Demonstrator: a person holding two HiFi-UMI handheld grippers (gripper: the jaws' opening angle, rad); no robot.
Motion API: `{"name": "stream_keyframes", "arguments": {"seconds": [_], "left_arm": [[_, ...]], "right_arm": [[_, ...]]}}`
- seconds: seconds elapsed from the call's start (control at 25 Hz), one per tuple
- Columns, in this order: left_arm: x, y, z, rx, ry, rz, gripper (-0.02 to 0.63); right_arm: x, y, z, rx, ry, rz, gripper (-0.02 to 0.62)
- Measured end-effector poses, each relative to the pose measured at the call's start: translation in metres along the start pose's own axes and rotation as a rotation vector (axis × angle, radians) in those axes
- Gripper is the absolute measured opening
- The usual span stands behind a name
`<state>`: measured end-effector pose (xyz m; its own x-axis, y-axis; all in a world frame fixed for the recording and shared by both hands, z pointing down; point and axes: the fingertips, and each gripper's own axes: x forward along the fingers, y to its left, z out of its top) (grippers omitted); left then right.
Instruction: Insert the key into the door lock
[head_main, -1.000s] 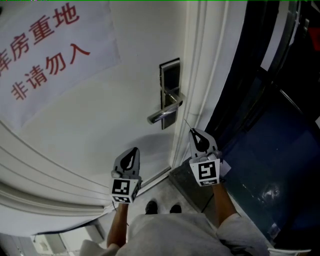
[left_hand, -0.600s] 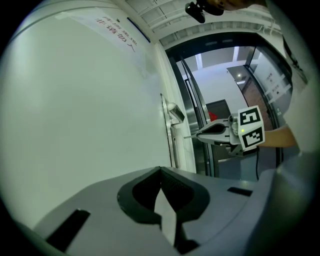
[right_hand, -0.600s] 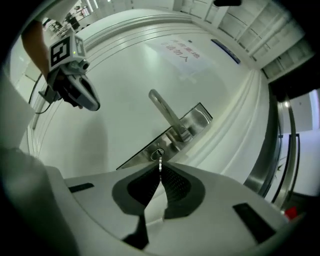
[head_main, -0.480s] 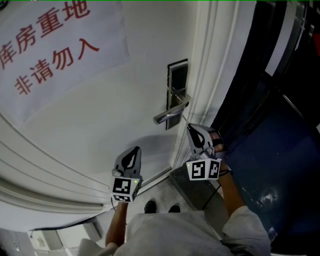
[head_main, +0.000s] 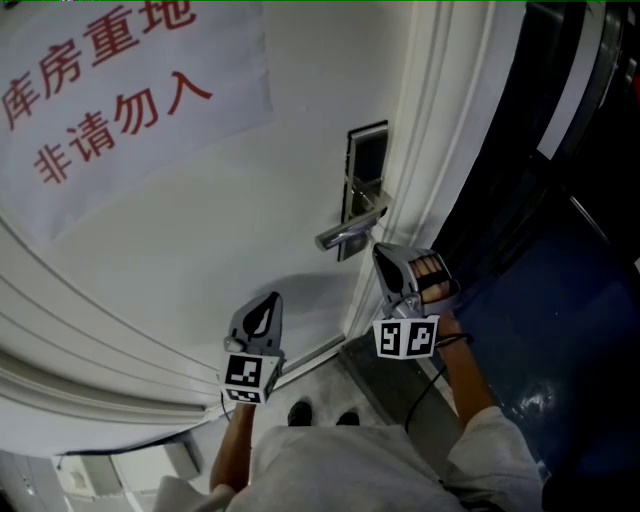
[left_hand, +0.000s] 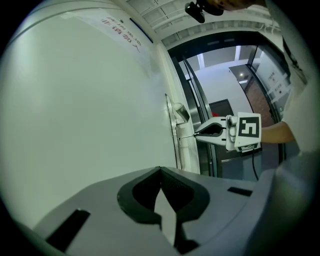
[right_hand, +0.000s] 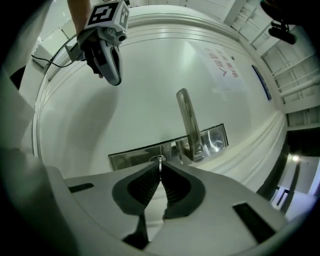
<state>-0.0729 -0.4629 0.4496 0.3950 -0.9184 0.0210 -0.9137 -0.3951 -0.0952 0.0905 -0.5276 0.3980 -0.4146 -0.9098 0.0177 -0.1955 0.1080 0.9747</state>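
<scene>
The white door (head_main: 250, 200) carries a steel lock plate (head_main: 366, 180) with a lever handle (head_main: 348, 234). My right gripper (head_main: 380, 252) is level just under the handle and shut on a small metal key (right_hand: 160, 161). In the right gripper view the key's tip sits at the round keyhole on the lock plate (right_hand: 135, 152), beside the handle (right_hand: 188, 120); how deep it goes I cannot tell. My left gripper (head_main: 271, 298) hangs lower left, close to the bare door face, shut with nothing in it (left_hand: 161, 171). The left gripper view shows the right gripper (left_hand: 196, 134) at the door's edge.
A paper sign with red characters (head_main: 120, 90) hangs on the door's upper left. The moulded door frame (head_main: 440, 150) runs right of the lock, with a dark glass partition and a blue floor (head_main: 560, 300) beyond. The person's shoes (head_main: 320, 415) stand at the threshold.
The right gripper has rolled about its own line, turning its marker cube, and shifted up toward the lock plate under the handle. The left gripper has stayed where it was.
</scene>
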Motion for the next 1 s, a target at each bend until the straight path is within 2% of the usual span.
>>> {"name": "stream_keyframes", "arguments": {"seconds": [0.36, 0.68, 1.0], "left_arm": [[0.002, 0.002, -0.001, -0.002, 0.003, -0.001, 0.017], [0.004, -0.002, -0.003, -0.006, 0.006, -0.01, 0.017], [0.005, -0.003, -0.002, -0.012, 0.002, -0.007, 0.017]], "right_arm": [[0.007, 0.003, -0.002, -0.031, 0.01, 0.006, 0.029], [0.011, 0.004, -0.004, -0.113, 0.013, 0.014, 0.029], [0.017, 0.004, -0.001, -0.132, 0.002, 0.02, 0.029]]}}
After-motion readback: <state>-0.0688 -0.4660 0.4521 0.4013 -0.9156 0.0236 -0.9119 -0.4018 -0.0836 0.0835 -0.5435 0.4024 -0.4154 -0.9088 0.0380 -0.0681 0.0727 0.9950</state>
